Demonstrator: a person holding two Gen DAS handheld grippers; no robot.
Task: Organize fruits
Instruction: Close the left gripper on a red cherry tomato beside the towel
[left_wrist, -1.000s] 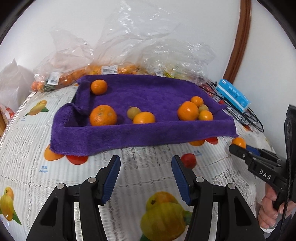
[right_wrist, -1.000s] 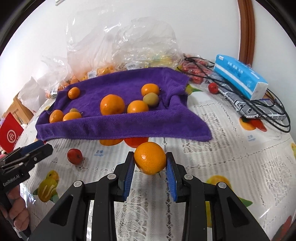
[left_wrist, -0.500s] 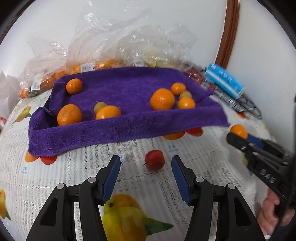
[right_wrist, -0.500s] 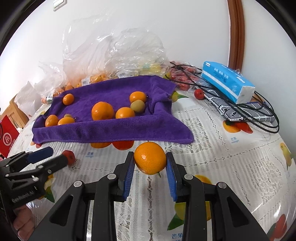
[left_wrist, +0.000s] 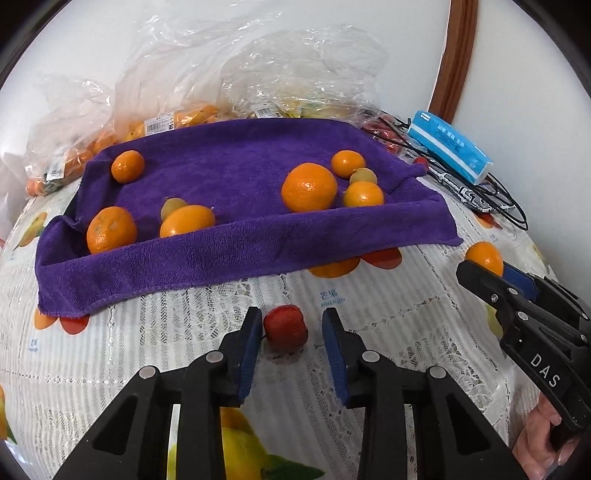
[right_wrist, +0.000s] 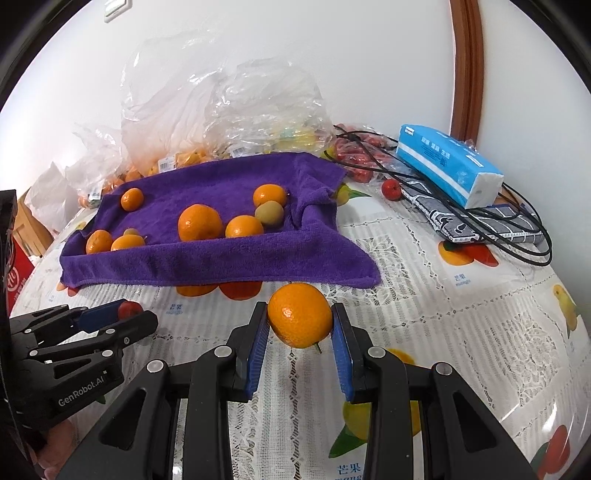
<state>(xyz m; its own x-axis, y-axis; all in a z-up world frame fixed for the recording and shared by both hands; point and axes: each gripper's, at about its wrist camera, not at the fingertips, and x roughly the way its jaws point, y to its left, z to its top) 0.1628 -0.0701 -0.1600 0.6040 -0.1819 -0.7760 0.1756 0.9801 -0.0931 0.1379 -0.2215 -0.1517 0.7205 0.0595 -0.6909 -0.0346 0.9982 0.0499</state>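
The left tongs (left_wrist: 291, 328) point down at the tabletop (left_wrist: 399, 332), which wears a lace-patterned cloth printed with fruit. Their blue pads are closing around a small red fruit (left_wrist: 285, 325) that sits on the cloth between them; the left pad is at the fruit's side, while a gap shows between the fruit and the right pad, so the grip is not made.

The right tongs (right_wrist: 300, 328) are clenched on an orange (right_wrist: 300, 319), both blue pads pressing its sides and holding it clear of the tabletop. In the left wrist view these tongs come in from the right edge, with the orange showing at their tips and part of a hand (left_wrist: 543, 443) behind the handle.

Ahead of both tongs lies a purple towel (left_wrist: 229, 254), its near edge turned up like a low wall. On it rest several oranges of different sizes and two small greenish-yellow fruits. Seen from the left tongs, a big orange (left_wrist: 309, 187) lies ahead and slightly right with three smaller fruits just beside it, and another group lies ahead to the left.

Beyond the towel, against the white wall, stand crumpled clear plastic bags (left_wrist: 258, 74) with more fruit inside. Far ahead and to the right of the right tongs sit a blue tissue pack (right_wrist: 448, 162), a tangle of black cables (right_wrist: 517, 243) and another small red fruit (right_wrist: 391, 189) on the cloth.
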